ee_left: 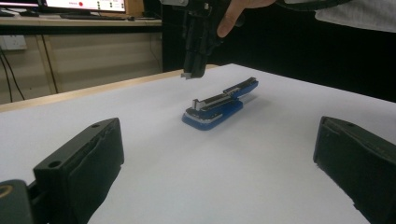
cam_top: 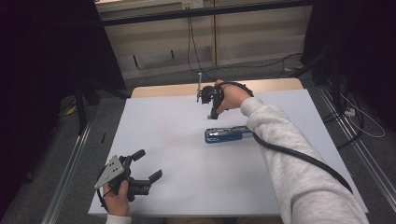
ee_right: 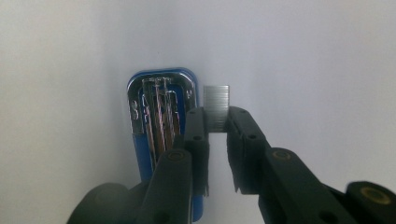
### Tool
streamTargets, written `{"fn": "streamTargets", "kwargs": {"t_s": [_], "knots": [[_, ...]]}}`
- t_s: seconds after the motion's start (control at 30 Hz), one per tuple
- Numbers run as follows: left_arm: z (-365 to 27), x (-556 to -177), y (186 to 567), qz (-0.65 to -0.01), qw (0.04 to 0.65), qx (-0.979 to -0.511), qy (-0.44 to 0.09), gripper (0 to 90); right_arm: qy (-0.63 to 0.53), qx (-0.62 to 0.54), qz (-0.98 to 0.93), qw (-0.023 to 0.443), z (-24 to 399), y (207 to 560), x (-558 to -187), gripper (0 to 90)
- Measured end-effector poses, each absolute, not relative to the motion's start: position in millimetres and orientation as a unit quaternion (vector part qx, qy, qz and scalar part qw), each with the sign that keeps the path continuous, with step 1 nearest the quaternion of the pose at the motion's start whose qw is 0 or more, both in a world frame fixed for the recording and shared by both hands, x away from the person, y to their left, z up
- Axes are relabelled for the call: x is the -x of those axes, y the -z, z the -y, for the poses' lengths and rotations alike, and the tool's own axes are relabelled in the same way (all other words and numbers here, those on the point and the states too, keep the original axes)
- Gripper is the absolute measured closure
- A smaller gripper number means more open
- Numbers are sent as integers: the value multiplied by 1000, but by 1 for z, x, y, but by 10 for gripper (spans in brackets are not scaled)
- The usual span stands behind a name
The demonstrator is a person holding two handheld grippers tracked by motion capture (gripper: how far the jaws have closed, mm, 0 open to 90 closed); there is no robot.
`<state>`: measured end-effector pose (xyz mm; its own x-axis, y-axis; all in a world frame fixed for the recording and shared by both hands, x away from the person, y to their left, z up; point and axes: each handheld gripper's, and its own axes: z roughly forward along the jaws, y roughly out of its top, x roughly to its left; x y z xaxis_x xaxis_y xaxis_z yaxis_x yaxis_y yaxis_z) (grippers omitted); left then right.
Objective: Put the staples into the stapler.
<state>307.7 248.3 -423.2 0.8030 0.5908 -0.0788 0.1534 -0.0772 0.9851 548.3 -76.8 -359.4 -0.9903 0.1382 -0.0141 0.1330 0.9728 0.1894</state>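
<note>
- The right gripper [ee_right: 217, 122] is clamped on a strip of staples [ee_right: 216, 103], held above the table [cam_top: 163, 135], likely to load it
- The blue stapler [cam_top: 228, 134] lies open mid-table, its tray bared to take the strip
- The left gripper [cam_top: 145, 164] waits near the front edge, jaws wide apart, holding nothing

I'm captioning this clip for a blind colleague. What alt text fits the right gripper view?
The right gripper, seen from above, pinches a small silver strip of staples between its two black jaws. Just left of it on the white table lies an open blue stapler, its shiny metal staple channel facing up.
</note>
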Motion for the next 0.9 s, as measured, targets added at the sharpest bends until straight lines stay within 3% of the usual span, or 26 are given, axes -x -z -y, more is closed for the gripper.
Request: {"fn": "streamTargets", "kwargs": {"t_s": [0.9], "knots": [[-246,-310,423,-258,623,-716,-183,19,-93,-67,-993,2,78,361,-538,787]]}}
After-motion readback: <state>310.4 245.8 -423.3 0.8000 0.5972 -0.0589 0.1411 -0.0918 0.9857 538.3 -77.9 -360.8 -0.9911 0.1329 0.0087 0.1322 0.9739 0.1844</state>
